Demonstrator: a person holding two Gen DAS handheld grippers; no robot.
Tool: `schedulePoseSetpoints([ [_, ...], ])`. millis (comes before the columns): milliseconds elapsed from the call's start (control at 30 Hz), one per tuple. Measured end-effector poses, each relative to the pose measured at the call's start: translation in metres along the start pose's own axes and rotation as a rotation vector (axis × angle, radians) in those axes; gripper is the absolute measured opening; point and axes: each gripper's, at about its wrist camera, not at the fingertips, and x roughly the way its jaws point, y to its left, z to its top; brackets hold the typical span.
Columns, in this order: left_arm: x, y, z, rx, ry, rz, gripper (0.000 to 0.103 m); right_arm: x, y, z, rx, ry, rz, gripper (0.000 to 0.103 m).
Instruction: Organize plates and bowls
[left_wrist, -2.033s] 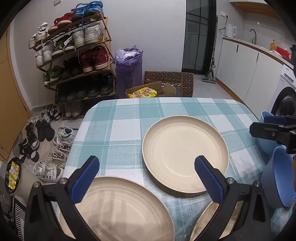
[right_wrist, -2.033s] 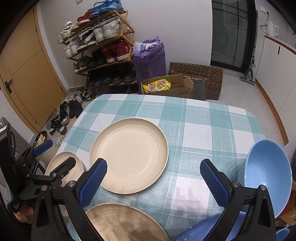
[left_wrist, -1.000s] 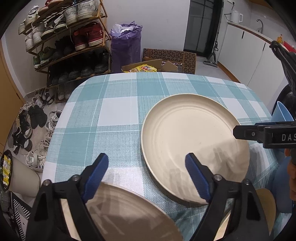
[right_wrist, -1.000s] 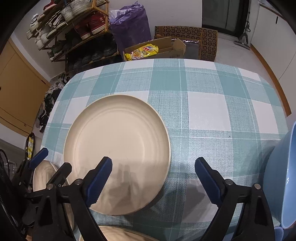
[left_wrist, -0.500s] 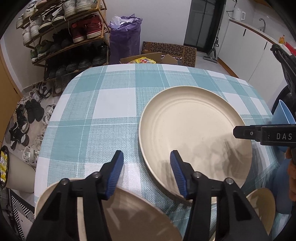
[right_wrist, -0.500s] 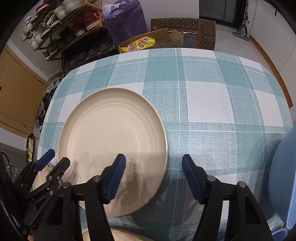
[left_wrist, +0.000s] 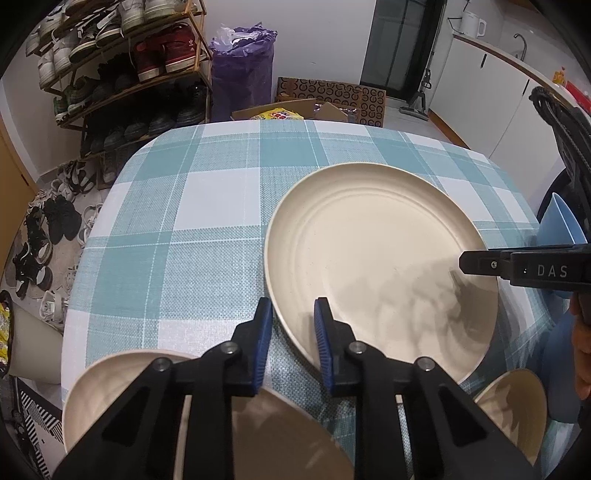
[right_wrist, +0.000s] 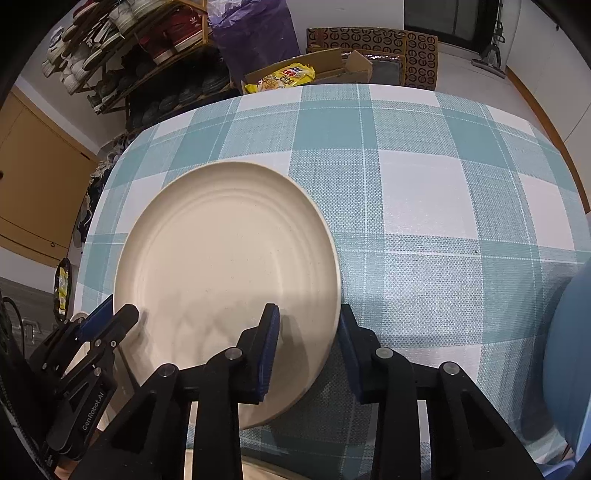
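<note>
A large cream plate (left_wrist: 380, 258) lies flat on the checked tablecloth; it also shows in the right wrist view (right_wrist: 225, 254). My left gripper (left_wrist: 292, 325) straddles its near left rim, jaws narrowed with a gap left. My right gripper (right_wrist: 307, 332) straddles its near right rim, jaws also narrowed, not touching. A second cream plate (left_wrist: 110, 387) lies under the left gripper. A small cream bowl (left_wrist: 517, 402) sits at the near right. A blue bowl (right_wrist: 569, 354) is at the right edge.
The table (right_wrist: 424, 192) has a teal and white checked cloth. Beyond its far edge stand a shoe rack (left_wrist: 122, 55), a purple bag (left_wrist: 243, 62) and a cardboard box (right_wrist: 306, 74). Kitchen cabinets (left_wrist: 476, 88) are at the far right.
Both grippers moved forward and down to the big plate's near rim. Their jaws narrowed from wide open to a small gap on either side of the rim.
</note>
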Motion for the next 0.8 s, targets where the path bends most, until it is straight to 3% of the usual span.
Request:
schedulePoseSetpoints([
  [267, 0.0, 0.002, 0.0, -0.01, 0.005, 0.003, 0.016, -0.003, -0.007, 0.0, 0.008, 0.004, -0.011, 0.015],
  [800, -0.01, -0.002, 0.0, -0.005, -0.031, 0.021, 0.014, -0.01, -0.004, -0.004, -0.031, -0.035, -0.043, 0.01],
])
